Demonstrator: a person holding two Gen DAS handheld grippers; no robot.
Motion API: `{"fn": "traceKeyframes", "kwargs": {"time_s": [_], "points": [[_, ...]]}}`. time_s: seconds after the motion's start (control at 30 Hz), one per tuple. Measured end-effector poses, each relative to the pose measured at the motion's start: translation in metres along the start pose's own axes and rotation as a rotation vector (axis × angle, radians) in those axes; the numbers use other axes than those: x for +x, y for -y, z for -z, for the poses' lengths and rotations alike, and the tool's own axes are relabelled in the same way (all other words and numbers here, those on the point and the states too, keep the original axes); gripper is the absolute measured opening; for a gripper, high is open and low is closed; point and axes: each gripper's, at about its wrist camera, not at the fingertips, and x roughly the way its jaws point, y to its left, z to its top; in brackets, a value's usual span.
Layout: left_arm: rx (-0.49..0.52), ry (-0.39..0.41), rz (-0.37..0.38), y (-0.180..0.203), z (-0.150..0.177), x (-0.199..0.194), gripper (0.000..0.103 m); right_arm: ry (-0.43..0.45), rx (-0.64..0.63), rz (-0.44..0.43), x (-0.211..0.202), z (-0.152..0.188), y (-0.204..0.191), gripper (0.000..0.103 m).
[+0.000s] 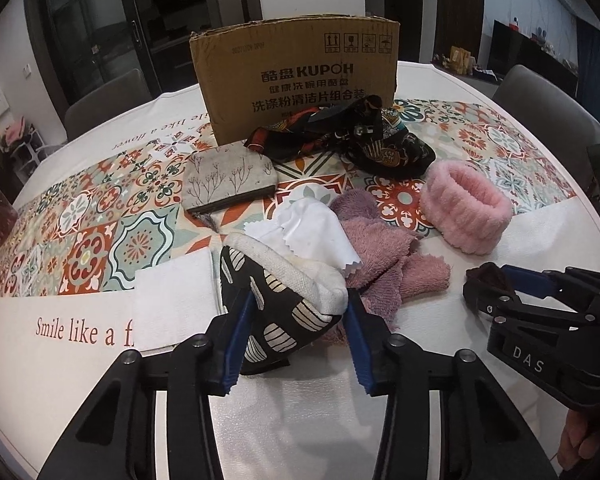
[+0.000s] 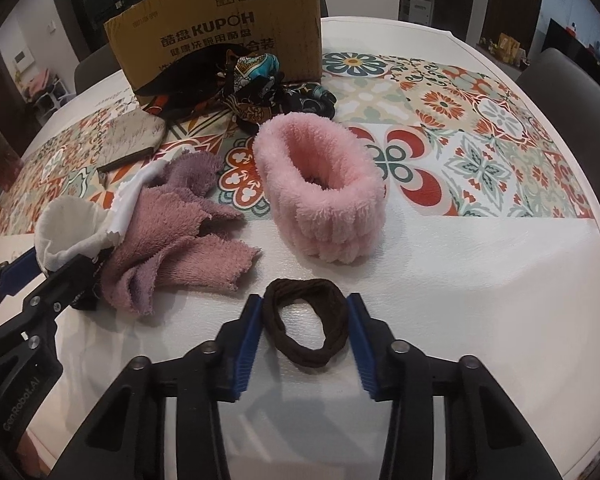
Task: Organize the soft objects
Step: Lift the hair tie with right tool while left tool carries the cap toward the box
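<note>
1. The left claw brackets the black patterned pouch near the table's front edge, blue pads against its sides: it looks pinched, though the far contact is hidden.
2. The right claw straddles the brown hair band, a limp ribbed loop lying flat, its long axis running away from the claw; the pads touch both flanks.
3. The box stands at the far edge.
</note>
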Motion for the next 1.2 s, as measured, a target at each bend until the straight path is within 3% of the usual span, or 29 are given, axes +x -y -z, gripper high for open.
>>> {"fn": "traceKeyframes", "kwargs": {"time_s": [0.13,0.73,1.2], "points": [[-0.018,0.000,0.015,-0.005,-0.001,-0.003,0.035,-0.001,-0.013,-0.020,-0.003,-0.002,-0.006,0.026],[-0.036,0.098,0.031,-0.023,-0.016,-0.047,0.030,0.105,-0.041,-0.045,-0.056,-0.016,-0.028,0.013],[-0.038,0.243,0.047,-0.035,-0.045,-0.090,0.030,0.262,-0.054,-0.047,-0.111,-0.043,-0.040,0.013]]}}
